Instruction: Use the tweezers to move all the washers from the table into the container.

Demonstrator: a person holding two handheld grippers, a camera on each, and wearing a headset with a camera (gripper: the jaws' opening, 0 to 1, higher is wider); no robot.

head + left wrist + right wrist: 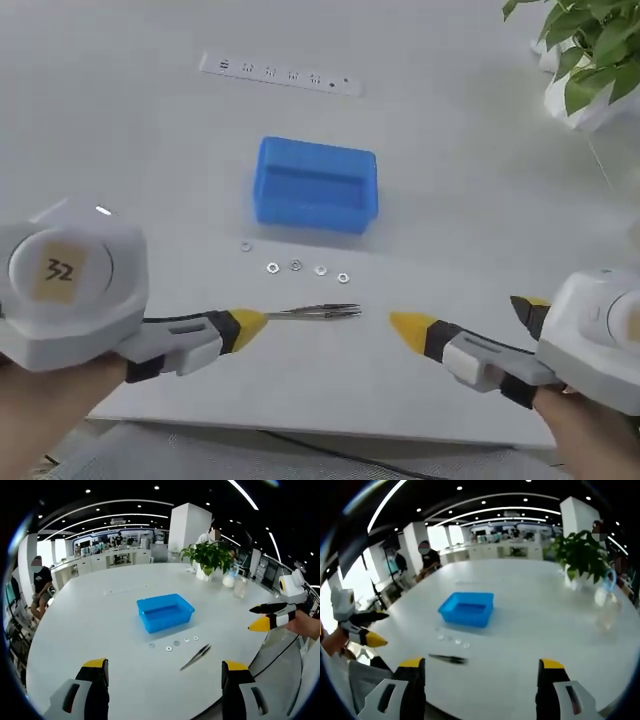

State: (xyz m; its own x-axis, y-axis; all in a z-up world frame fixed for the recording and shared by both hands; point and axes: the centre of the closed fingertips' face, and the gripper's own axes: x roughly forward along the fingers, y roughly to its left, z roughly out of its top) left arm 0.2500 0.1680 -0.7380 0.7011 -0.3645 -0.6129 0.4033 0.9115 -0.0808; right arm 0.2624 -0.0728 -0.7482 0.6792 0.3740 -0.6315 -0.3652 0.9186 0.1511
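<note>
Tweezers [318, 313] lie flat on the white table [470, 200] towards its near edge, in front of the left gripper [164, 665], with five washers [296, 266] in a loose row just beyond them and the blue container [316, 185] farther back. Left gripper and right gripper [482, 664] both have their yellow-tipped jaws spread wide, holding nothing. A yellow sticker [58, 271] reading "32" sits on the left gripper's round housing; a white power strip [280, 74] lies far back, and a potted plant [590, 45] stands far right.
</note>
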